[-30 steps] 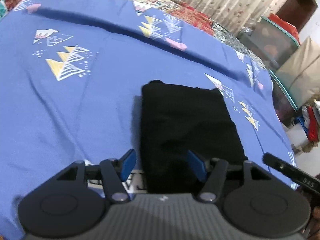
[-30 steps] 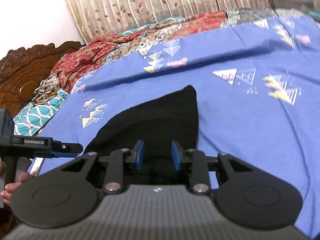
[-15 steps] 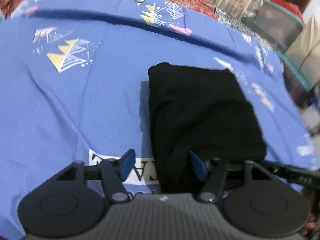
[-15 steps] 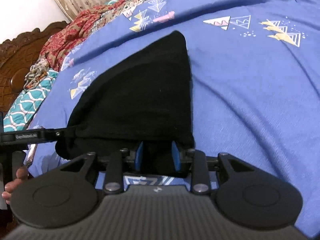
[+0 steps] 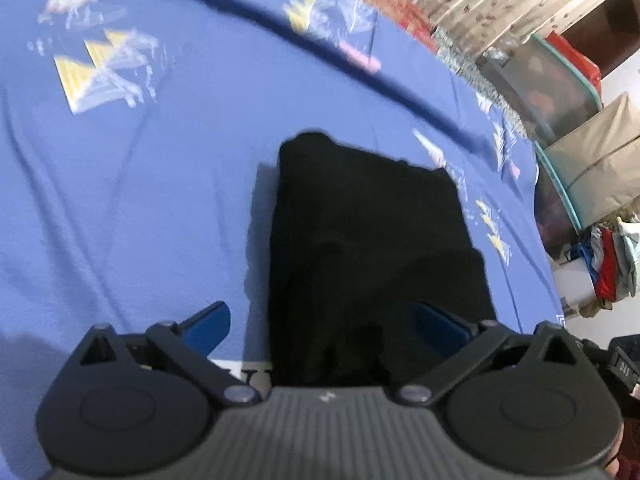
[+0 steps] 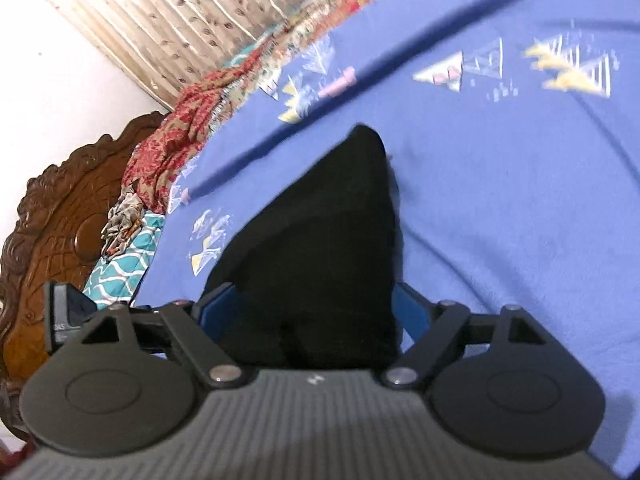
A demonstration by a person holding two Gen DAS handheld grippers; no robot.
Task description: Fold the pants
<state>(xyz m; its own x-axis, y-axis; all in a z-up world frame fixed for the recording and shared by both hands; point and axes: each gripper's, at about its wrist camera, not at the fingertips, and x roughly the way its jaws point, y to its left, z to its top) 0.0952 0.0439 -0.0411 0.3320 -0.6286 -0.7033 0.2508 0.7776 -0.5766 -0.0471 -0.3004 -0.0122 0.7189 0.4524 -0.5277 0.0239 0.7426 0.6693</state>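
A: Both sets of jaws are opening. The left gripper (image 5: 322, 320) and right gripper (image 6: 316, 308) straddle the near end of the pants (image 5: 372, 248), gripping nothing.

B: So the fold's being released?

A: Looks so. The pants lie folded mid-bed on the blue bedsheet (image 5: 160, 168). Next, back away without snagging cloth.

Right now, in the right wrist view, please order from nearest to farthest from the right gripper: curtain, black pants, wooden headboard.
1. Black pants: between the opening jaws of the right gripper.
2. Wooden headboard: far left.
3. Curtain: top, behind the bed.
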